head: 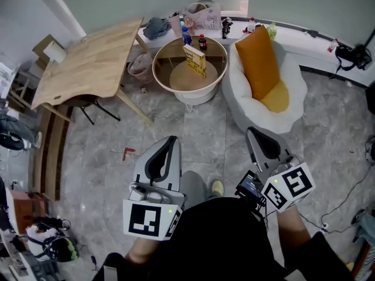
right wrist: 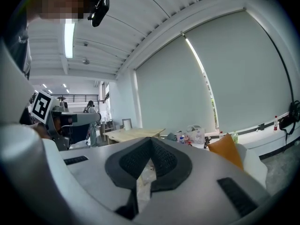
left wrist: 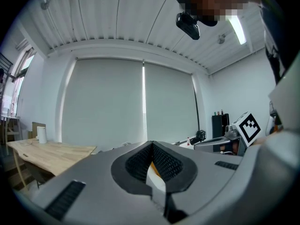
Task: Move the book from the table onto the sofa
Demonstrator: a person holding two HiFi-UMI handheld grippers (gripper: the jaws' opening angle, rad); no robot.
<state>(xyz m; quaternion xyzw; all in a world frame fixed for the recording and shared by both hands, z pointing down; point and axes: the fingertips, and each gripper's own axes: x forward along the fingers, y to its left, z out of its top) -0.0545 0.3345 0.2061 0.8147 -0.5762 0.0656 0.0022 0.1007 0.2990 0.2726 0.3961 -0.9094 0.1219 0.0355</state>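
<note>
The left tongs (head: 170, 142) and right tongs (head: 254, 134) point forward side by side, jaws closed together, empty.

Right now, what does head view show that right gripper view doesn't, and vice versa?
Head view only: the book, standing upright on the round table.
Right gripper view only: the ribbed ceiling and the ceiling light.
Both: the wooden table, the orange cushion and the white sofa.

Matt wood desk (head: 88, 69) & glossy stone-look floor (head: 211, 136)
</note>
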